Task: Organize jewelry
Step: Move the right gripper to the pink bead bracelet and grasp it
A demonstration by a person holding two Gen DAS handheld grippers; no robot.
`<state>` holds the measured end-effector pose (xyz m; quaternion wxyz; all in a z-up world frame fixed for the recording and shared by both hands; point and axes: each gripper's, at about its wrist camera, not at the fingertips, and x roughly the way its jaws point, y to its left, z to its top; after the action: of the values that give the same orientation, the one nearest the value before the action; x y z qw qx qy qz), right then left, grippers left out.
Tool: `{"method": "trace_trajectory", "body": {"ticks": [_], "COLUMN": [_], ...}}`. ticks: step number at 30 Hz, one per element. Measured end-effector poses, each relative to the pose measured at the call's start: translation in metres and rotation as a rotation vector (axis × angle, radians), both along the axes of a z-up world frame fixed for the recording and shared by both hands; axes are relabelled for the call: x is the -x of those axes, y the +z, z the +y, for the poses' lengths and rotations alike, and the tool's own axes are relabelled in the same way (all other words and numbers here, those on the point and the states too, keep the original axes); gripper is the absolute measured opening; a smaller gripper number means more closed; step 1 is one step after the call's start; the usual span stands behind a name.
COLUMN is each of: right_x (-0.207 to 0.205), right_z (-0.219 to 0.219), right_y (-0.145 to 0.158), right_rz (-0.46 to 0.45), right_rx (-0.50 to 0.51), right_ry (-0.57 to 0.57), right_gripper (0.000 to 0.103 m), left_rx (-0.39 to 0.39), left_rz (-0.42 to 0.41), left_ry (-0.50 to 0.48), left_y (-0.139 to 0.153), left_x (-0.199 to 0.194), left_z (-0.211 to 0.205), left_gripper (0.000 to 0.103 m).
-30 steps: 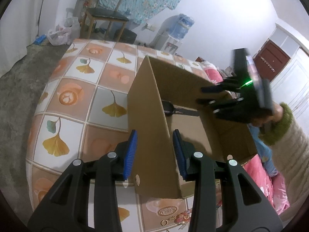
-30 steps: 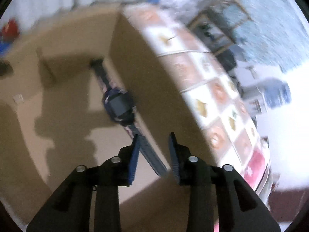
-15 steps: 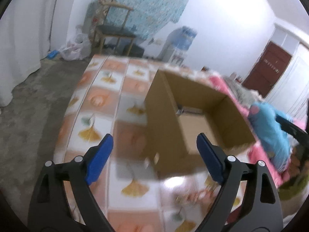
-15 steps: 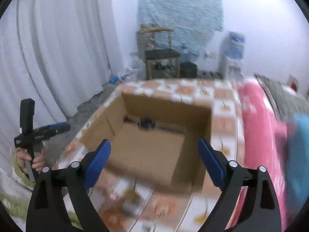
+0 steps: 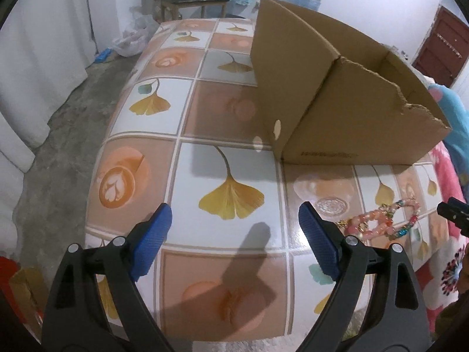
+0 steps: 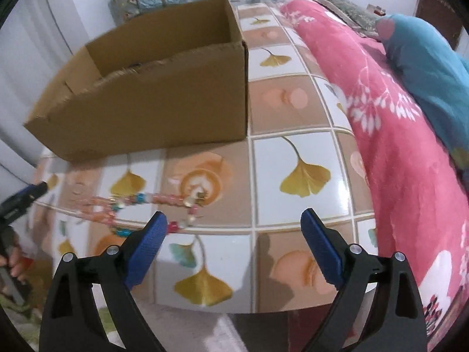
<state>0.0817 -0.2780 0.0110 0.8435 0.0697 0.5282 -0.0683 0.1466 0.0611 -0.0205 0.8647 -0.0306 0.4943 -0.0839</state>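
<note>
On the tiled tabletop point(image 5: 152, 158), the beaded jewelry point(image 5: 381, 223) lies at 6 o'clock of the cardboard box point(image 5: 346, 99), just outside its wall. Both the left gripper point(image 5: 234, 236) and right gripper point(image 6: 234, 242) hover with fingers spread, empty, presumably positioned for pickup.

Black claw point(image 5: 234, 226), ribbed blue pads point(image 5: 152, 242)

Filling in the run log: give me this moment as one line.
left gripper: open, empty | right gripper: open, empty | beaded bracelets: on table | cardboard box: on table
</note>
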Motion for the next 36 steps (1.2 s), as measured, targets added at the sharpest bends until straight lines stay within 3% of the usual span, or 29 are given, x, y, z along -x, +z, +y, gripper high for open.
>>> {"method": "trace_trajectory", "body": {"ticks": [7, 11, 16, 22, 25, 36], "right_x": [0.0, -0.003, -0.007, -0.014, -0.017, -0.02], "right_z": [-0.012, -0.017, -0.019, -0.017, -0.012, -0.02], "right_y": [-0.005, -0.01, -0.022, -0.031, -0.034, -0.037], "right_rz": [0.008, 0.0, 0.027, 0.046, 0.045, 0.024], "right_rx": [0.0, 0.018, 0.028, 0.083, 0.101, 0.06], "right_ry": [-0.076, -0.117, -0.134, -0.123, -0.109, -0.146], "right_gripper": [0.09, 0.09, 0.09, 0.09, 0.096, 0.096], "left_rx": [0.008, -0.048, -0.145, -0.14, -0.143, -0.147], "left_rz": [0.018, 0.024, 0.014, -0.013, -0.016, 0.006], "left_ry": [0.045, 0.0, -0.042, -0.038, -0.036, -0.034], "left_y": [-0.011, -0.016, -0.021, -0.023, -0.022, -0.02], "left_x": [0.002, 0.001, 0.001, 0.005, 0.008, 0.003], "left_z": [0.007, -0.003, -0.017, -0.017, -0.016, -0.015], "left_gripper": [0.087, 0.094, 0.095, 0.095, 0.096, 0.096]}}
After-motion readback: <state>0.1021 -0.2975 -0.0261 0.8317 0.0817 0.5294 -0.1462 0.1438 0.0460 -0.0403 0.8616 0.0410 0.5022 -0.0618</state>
